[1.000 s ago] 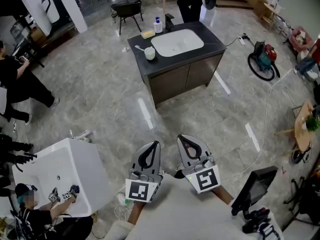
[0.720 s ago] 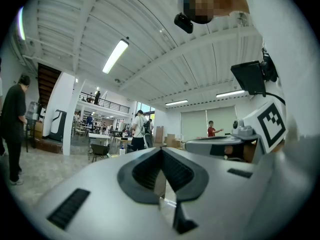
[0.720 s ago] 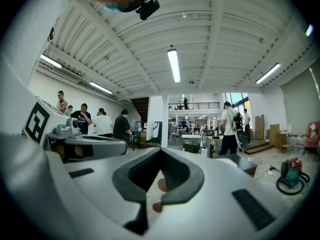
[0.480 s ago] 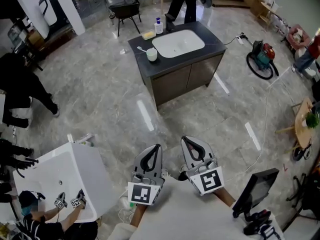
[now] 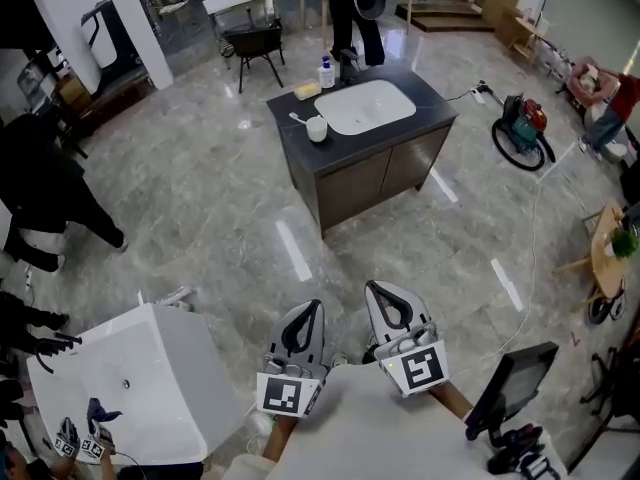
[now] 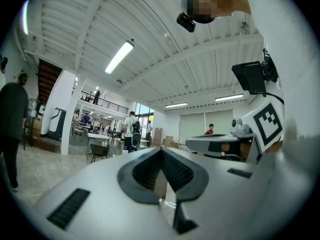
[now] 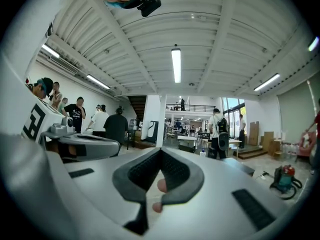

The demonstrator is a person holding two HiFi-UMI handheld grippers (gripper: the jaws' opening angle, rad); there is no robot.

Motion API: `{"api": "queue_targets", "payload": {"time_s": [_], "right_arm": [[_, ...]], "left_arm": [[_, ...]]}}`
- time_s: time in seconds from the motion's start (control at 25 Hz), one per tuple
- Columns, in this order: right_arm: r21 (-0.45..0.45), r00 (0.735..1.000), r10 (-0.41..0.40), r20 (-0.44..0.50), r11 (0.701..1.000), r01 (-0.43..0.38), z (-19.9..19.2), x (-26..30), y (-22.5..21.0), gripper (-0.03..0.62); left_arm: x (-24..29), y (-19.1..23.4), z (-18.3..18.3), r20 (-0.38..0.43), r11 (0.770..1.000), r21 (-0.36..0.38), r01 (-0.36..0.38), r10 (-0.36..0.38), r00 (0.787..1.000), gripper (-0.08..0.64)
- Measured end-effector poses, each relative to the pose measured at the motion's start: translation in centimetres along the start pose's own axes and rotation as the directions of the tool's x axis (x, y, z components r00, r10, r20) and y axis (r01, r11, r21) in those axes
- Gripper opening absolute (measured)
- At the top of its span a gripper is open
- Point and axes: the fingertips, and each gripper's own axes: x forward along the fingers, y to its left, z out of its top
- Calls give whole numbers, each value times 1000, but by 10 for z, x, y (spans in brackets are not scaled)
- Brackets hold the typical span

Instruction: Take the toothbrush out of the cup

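Both tongs are closed & empty. The L gripper [image 5: 312, 308] and R gripper [image 5: 376, 290] each have jaws tip to tip w/ nothing between. They're held level, side by side, low in the head view and well apart from the work.

The cup [image 5: 317, 128] is white and stands on the dark island counter [image 5: 300, 156] near a front corner. It's just beside the sink basin [image 5: 366, 106], on the basin's left in the head view. The toothbrush [image 5: 298, 119] looks to lean out of the cup toward upper left. It's too small for us to tell how deep it sits.

Step in hand, as we judge it: the approach, w/ nothing reached yet. To do it well:
- We cross the floor first & stop square to the counter front.
- We open one gripper before the reach, not at the cup.
- We take the handle on the exposed part above the rim, pads across the thin shaft.
- We lift along the handle's lean so the cup doesn't tip.
- The other gripper can steady the cup wall if the cup proves light.
- We keep clear of the faucet [image 5: 347, 64] & pump bottle [image 5: 326, 72] behind.

Count:
- 2 grippers
- 1 cup
- 1 toothbrush
- 1 basin
- 1 faucet
- 1 pump bottle
- 1 yellow block [image 5: 305, 90] (soap or sponge, can't tell)
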Motion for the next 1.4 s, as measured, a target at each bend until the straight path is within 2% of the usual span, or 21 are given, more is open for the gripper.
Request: {"api": "queue_targets", "payload": {"time_s": [0.12, 0.24, 0.36, 0.56, 0.6, 0.68, 0.76, 0.84, 1.4], "right_arm": [[-10, 1000, -7, -26, 1000, 7, -1, 5, -4, 4], [-12, 999, -18, -38, 1000, 17, -1, 6, -8, 3], [-8, 1000, -23, 18, 1000, 23, 7, 7, -8, 3], [-2, 1000, -22, 2, 1000, 22, -1, 12, -12, 3], [-1, 1000, -18, -3, 1000, 18, -2, 15, -14, 3], [-2, 1000, -9, 0, 1000, 9, -5, 26, -24, 3], [0, 1000, 1, 7, 1000, -1, -11, 40, -37, 3], [4, 1000, 11, 1, 1000, -11, -17, 52, -49, 3], [38, 999, 32, -26, 999, -31, -32, 148, -139, 3]], "left_arm": [[6, 2, 6, 15, 1000, 0, 13, -13, 1000, 3], [8, 2, 7, 22, 999, -35, 8, -7, 1000, 5], [6, 4, 4, 17, 1000, -2, 15, -15, 1000, 5], [17, 8, 6, 13, 999, -45, 10, -10, 1000, 4], [20, 10, 6, 8, 999, -35, 12, -12, 1000, 4], [34, 13, 1, 3, 1000, -23, 16, -16, 1000, 5], [52, 16, -6, -9, 999, -45, 6, -7, 1000, 4], [66, 21, -11, -27, 1000, -24, 1, -1, 1000, 4], [182, 81, -11, -45, 999, -22, -47, 46, 998, 5]]}}
